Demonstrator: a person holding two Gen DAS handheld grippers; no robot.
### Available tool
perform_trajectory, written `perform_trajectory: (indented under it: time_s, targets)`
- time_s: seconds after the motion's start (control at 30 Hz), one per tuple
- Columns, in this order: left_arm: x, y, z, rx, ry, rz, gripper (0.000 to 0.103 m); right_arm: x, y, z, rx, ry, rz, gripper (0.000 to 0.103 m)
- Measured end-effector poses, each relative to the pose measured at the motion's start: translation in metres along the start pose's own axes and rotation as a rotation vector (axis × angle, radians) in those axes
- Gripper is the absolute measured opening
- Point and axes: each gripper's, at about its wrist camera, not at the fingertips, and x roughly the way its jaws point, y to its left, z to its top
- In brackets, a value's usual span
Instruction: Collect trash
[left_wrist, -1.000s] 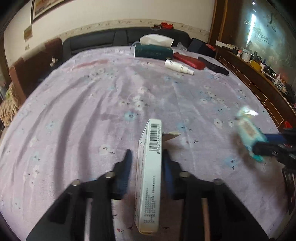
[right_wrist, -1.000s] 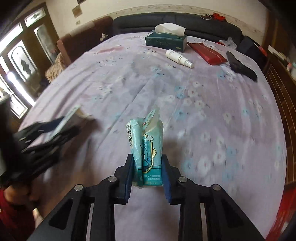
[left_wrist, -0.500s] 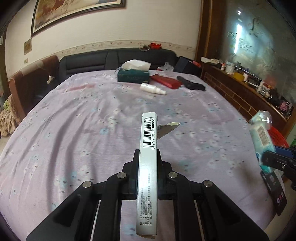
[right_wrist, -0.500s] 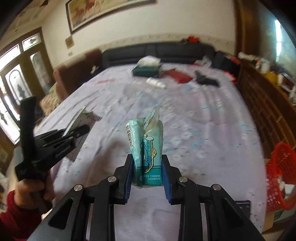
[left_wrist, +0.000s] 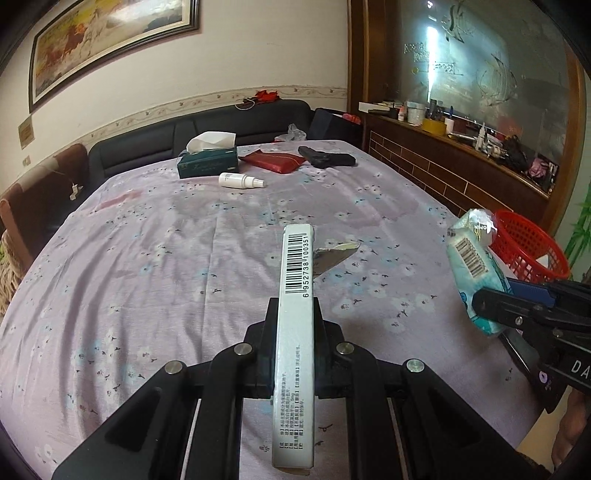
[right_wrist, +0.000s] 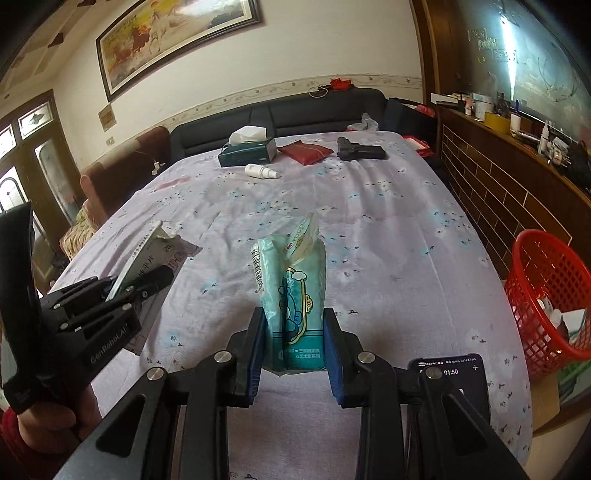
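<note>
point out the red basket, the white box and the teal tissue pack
red basket (right_wrist: 546, 280): right wrist view, on its mesh wall
white box (left_wrist: 295, 325): left wrist view, on its narrow top face
teal tissue pack (right_wrist: 295, 306): right wrist view, on its printed front

Between the left gripper's (left_wrist: 291, 343) matt black plastic fingers (left_wrist: 266, 347) sat a thin cardboard box (left_wrist: 295, 332), smooth and faintly satin, its torn flap showing a foil-like silver inside. The right gripper's (right_wrist: 293, 345) fingers (right_wrist: 255, 354) carried blue rubbery-looking pads and bright metal pivot pins; between them was a tissue pack (right_wrist: 295, 306) in thin, crinkled, glossy teal plastic film. Beyond both sets of fingers the surface (left_wrist: 147, 258) was covered in soft, matt, wrinkled lilac cloth with a floral print. To the right of the right fingers stood a basket (right_wrist: 546, 295) of shiny red plastic mesh, and a phone (right_wrist: 448, 373) with a glossy glass screen lay just beside them.
</note>
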Motion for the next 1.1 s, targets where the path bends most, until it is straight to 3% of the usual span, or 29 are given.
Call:
perform_trajectory:
  time_s: [0.53,0.77,0.93,1.1]
  targets:
    - [-0.006,-0.012,0.007,0.027,-0.009,-0.027,0.012,-0.011,-0.007,0.001,0.020,-0.021,0.013,0.032]
    - [-0.002,-0.060,0.046,0.083,0.016,-0.205,0.012,-0.053,-0.075,0.010,0.161,-0.104,-0.033,0.033]
    - [0.015,-0.129,0.077,0.126,0.069,-0.385,0.012,-0.093,-0.151,0.007,0.284,-0.171,-0.132,0.034]
    - [0.041,-0.206,0.098,0.178,0.113,-0.498,0.012,-0.110,-0.226,0.004,0.391,-0.168,-0.181,0.034]
